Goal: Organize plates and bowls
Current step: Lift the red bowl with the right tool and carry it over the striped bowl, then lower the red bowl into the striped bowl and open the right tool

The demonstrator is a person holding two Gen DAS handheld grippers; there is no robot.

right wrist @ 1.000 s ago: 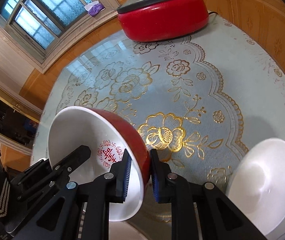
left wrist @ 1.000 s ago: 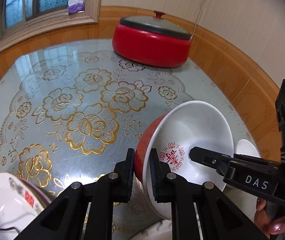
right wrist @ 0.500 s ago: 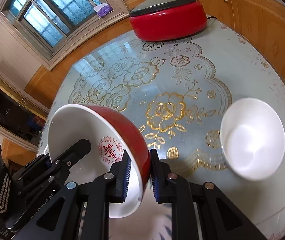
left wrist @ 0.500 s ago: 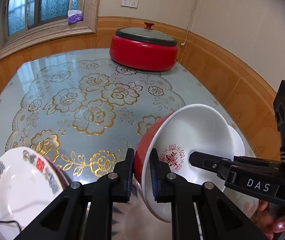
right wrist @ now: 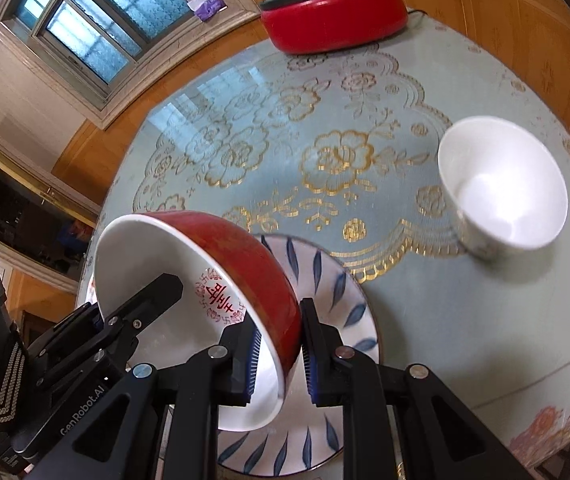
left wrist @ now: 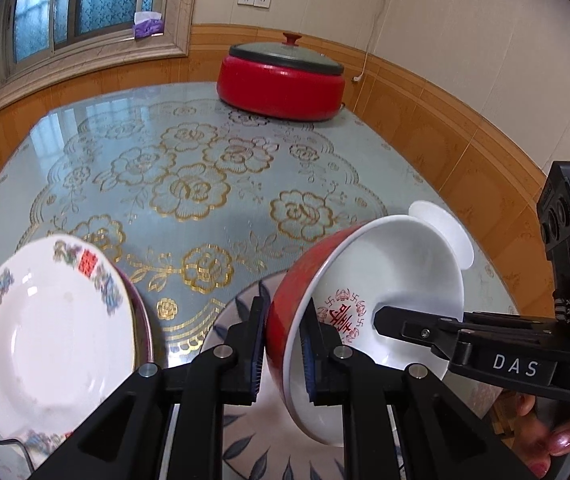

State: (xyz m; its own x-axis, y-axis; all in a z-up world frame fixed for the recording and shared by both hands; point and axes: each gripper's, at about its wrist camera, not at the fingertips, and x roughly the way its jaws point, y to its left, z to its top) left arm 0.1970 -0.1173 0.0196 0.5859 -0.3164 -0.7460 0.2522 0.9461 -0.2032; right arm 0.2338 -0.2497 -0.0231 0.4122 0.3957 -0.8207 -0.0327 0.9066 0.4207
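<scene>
Carrying the red bowl (right wrist: 205,280) over the leaf plate (right wrist: 337,300), with your left gripper (left wrist: 283,344) and right gripper (right wrist: 279,354) both clamped on its rim, you likely next level it and lower gently.

The red bowl (left wrist: 365,304), held by both grippers, has been carried back across the table (left wrist: 165,184) and now hangs above a plate with blue leaves (right wrist: 325,280), which was not visible one second ago. The white bowl (right wrist: 501,188) now lies farther from it, and the flowered plate (left wrist: 53,340) has come fully into the left view.
</scene>
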